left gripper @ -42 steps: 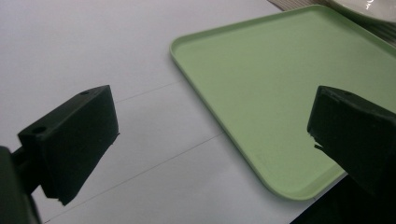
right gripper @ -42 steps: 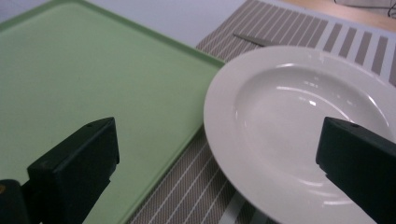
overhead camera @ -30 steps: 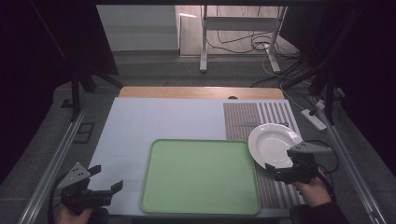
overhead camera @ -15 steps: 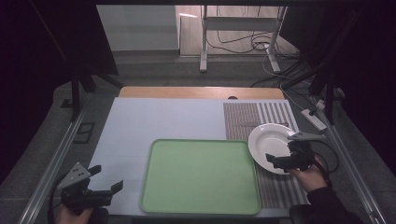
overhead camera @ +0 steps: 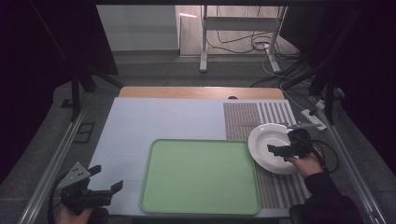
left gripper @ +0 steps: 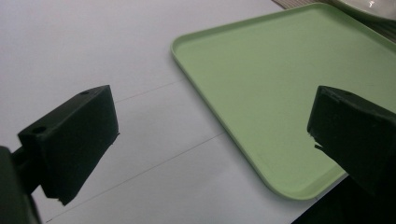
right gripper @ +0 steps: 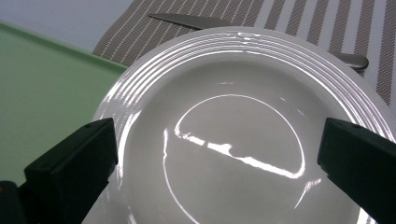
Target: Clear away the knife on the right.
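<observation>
No text, label, brand, number or sign can be read on anything in these views.

The tray [overhead camera: 201, 177] lies on the table [overhead camera: 154, 121], near its front edge. Just to its right, the plate [overhead camera: 268, 147] rests on the placemat [overhead camera: 247, 119]. A knife [right gripper: 191, 20] lies behind the plate.
</observation>
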A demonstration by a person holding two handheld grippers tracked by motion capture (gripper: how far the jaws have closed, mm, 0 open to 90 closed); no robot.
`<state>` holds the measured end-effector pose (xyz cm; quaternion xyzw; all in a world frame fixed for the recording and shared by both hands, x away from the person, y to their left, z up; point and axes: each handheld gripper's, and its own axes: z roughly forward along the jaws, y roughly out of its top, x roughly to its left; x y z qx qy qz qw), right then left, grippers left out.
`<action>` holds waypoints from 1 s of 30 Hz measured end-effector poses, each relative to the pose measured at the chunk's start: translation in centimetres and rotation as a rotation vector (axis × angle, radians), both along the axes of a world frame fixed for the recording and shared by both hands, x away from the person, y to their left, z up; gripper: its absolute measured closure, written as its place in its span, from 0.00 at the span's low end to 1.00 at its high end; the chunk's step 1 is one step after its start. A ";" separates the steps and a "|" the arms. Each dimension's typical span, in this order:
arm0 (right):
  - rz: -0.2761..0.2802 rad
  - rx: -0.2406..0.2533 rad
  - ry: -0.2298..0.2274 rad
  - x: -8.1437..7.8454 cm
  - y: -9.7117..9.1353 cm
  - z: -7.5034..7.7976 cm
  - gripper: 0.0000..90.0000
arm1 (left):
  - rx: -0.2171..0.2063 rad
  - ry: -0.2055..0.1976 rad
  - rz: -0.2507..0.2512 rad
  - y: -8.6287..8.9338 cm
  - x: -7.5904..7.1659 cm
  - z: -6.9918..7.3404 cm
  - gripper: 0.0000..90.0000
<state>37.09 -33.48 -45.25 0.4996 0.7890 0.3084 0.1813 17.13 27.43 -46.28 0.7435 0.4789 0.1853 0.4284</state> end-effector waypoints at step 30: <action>-0.066 -0.092 0.036 6.3 -0.9 -1.4 0.00 | -0.005 0.001 -0.002 0.1 0.0 0.0 0.02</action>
